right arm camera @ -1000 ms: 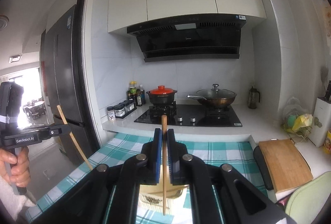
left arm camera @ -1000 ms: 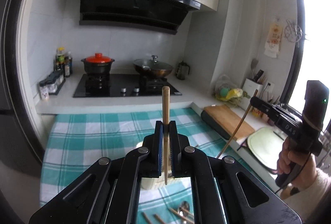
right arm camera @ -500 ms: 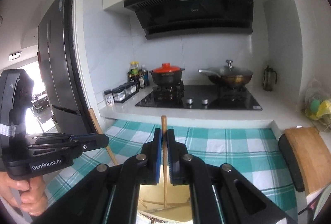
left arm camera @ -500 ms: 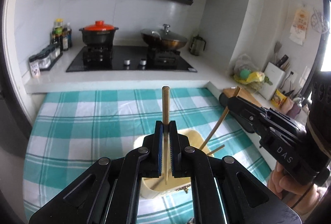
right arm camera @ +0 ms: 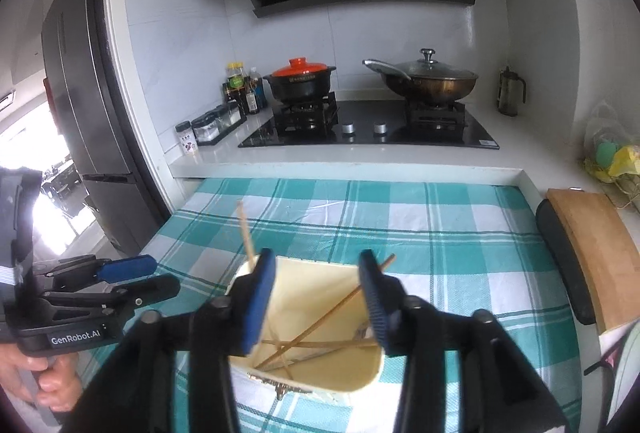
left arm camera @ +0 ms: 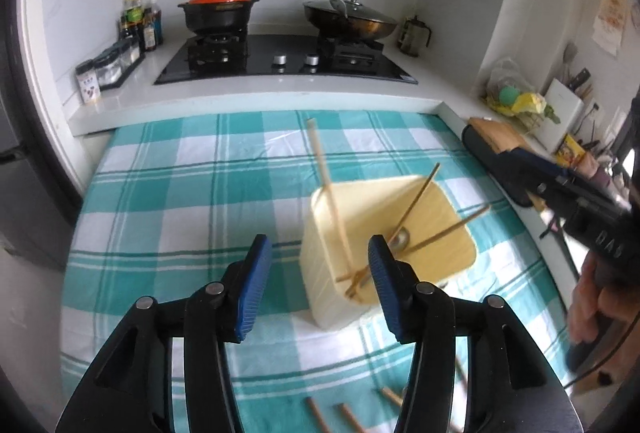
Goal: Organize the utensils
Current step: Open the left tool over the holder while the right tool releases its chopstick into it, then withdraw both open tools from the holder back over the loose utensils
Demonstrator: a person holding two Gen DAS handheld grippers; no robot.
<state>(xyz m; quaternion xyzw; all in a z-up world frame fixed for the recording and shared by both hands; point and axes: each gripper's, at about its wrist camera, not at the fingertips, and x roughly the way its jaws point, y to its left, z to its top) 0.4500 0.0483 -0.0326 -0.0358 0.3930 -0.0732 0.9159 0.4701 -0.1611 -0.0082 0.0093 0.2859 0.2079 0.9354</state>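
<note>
Both the left tongs (left arm camera: pixel 318 275) and the right tongs (right arm camera: pixel 316 297) had just been opening and stood released above the cream holder (left arm camera: pixel 448 233), nothing between their pads. Several chopsticks (left arm camera: pixel 332 201) leaned inside it; others (left arm camera: pixel 348 415) lay on the bench (left arm camera: pixel 180 185) nearer than the holder. Light, stiff and thin, they would probably roll; mid-shaft seemed best.
</note>
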